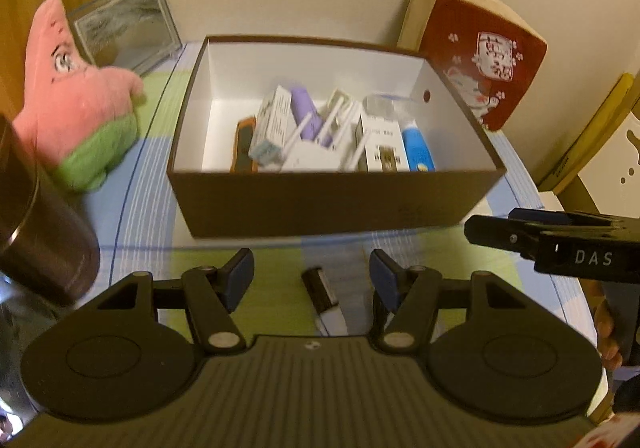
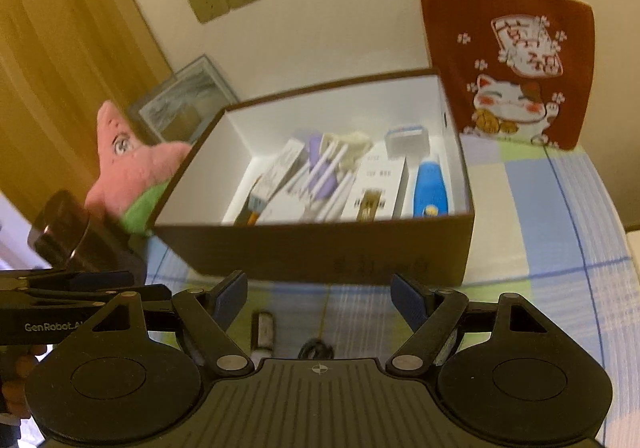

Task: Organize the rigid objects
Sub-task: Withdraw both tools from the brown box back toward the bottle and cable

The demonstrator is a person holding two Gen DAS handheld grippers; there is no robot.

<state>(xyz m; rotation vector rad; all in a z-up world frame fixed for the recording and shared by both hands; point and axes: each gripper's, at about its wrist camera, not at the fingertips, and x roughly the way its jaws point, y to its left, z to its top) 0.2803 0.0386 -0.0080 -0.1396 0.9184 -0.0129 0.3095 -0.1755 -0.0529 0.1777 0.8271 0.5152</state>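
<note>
At the far left of the desk a dark cylindrical cup [image 1: 38,224] stands in front of a pink and green star-shaped plush toy [image 1: 80,103], with a framed picture [image 1: 128,23] leaning on the wall behind it. The brown cardboard box [image 1: 332,203], white inside, sits in the middle of the checked tablecloth [image 1: 136,207] and already holds a heap of rigid things: an orange-edged item, small white cartons, a purple tube [image 1: 304,111], white sticks and a blue bottle [image 1: 418,147].

Still outside the box, just before its near wall, lies a small black and white stick-shaped object [image 1: 324,300], possibly a marker or lip balm. It lies on the cloth between the fingers of the left tool [image 1: 312,272], whose jaws stand apart with nothing gripped. In the right wrist view a coiled dark cable [image 2: 316,348] shows just beside the same stick [image 2: 264,332]. The right tool [image 2: 318,296] is also spread and empty.

To take the stick well, I judge the left tool should drop straight over it and turn so the pads close across its narrow width, not along its length, then lift it clear of the box wall before releasing it inside. The right tool is close alongside, so the two could collide.

Readable writing: "DAS" on the right tool's body in the left view, and "GenRobot.AI" on the left tool's body in the right view. The red cushion [image 2: 516,59] at the right shows a lucky cat and characters too blurred to read, as is the print on the box front.
</note>
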